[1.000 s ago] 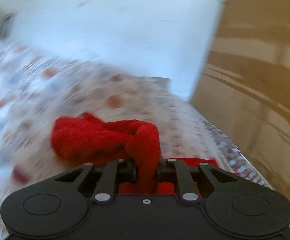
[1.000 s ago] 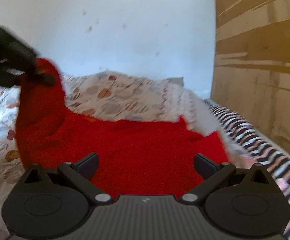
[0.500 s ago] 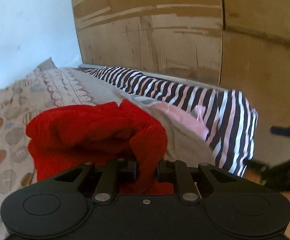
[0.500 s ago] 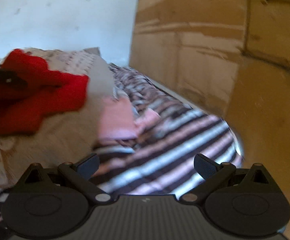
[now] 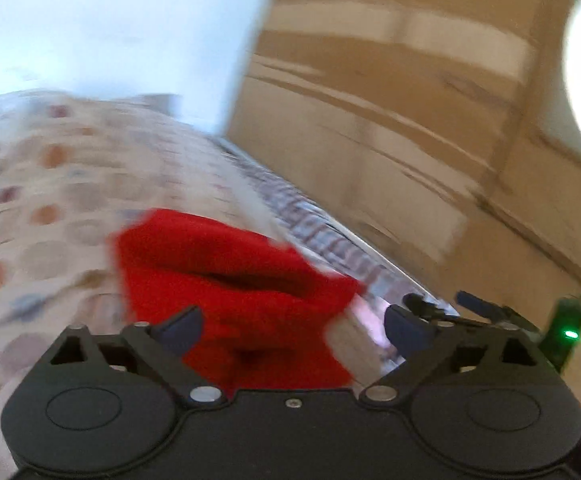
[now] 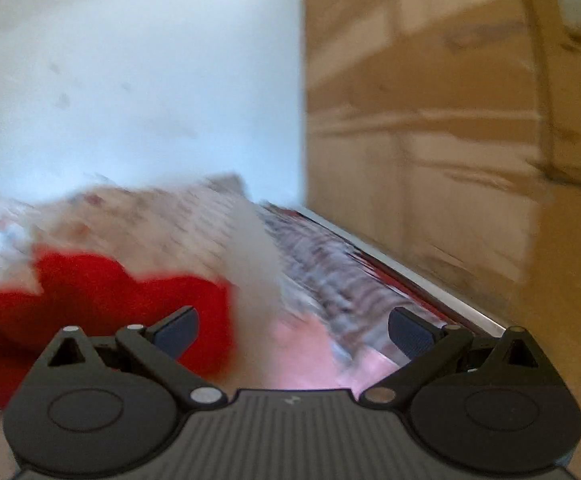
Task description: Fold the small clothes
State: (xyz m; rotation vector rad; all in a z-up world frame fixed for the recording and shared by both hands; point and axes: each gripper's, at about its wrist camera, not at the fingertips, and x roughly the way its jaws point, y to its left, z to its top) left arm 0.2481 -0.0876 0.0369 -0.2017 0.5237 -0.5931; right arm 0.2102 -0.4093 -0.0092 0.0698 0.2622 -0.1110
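A red garment (image 5: 226,280) lies bunched on the patterned bedspread (image 5: 42,208), right in front of my left gripper (image 5: 292,328), which is open with the cloth between and below its fingers, not clamped. In the right wrist view the red garment (image 6: 102,308) lies to the left, behind the left finger. My right gripper (image 6: 293,330) is open and empty over pink cloth (image 6: 310,360). My right gripper also shows at the right edge of the left wrist view (image 5: 462,308). Both views are blurred by motion.
A black-and-white striped cloth (image 6: 322,276) runs along the bed's right side. A brown wooden wall or wardrobe (image 6: 450,140) stands close on the right. A white wall (image 6: 130,80) is behind the bed.
My left gripper has opened and let go of the red garment, which now lies on the bed. Both cameras have swung back to the left, toward the white wall.
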